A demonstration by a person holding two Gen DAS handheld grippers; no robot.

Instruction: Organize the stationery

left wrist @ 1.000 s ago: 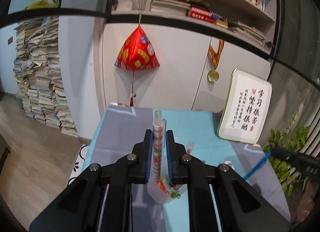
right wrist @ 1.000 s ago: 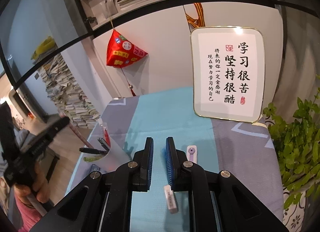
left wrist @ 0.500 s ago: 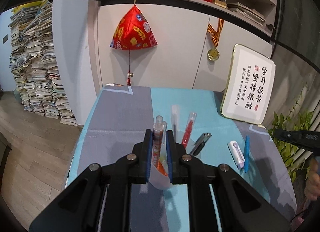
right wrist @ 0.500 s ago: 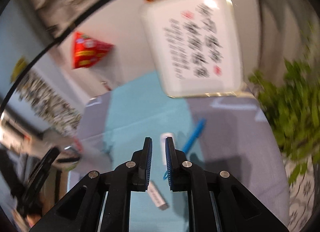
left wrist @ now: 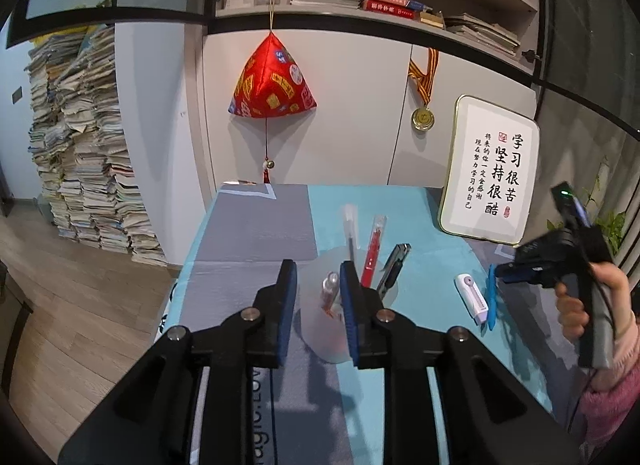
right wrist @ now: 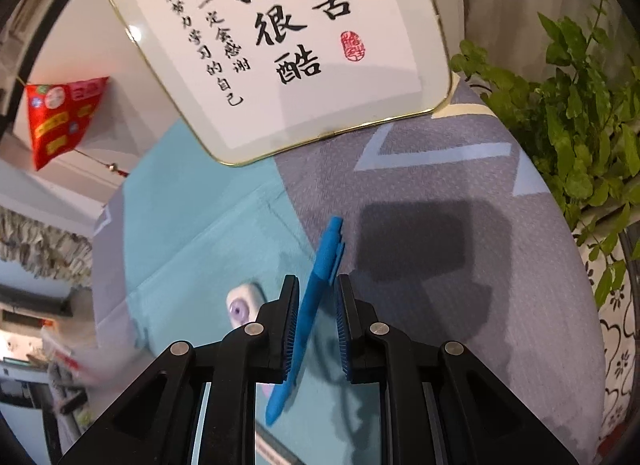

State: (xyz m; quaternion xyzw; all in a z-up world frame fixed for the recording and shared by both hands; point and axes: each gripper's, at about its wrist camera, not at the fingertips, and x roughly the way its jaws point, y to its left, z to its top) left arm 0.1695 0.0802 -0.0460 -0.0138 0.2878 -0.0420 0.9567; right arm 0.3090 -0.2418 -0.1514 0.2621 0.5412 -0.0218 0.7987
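Two grippers over a desk of pens, both with jaws parting.

Nearest, the left gripper (left wrist: 318,285) is opening; a pen (left wrist: 329,293) standing in the clear cup (left wrist: 320,329) shows between its pads, gripped by neither. Just beyond, a clear pen (left wrist: 350,225), a red pen (left wrist: 372,245) and a dark clip-like tool (left wrist: 394,265) also sit in the cup. The right gripper (right wrist: 318,301) is opening astride the blue pen (right wrist: 320,277) lying on the tablecloth (right wrist: 440,265), beside a white eraser-like case (right wrist: 242,303). A framed calligraphy board (right wrist: 288,37) leans at the back.
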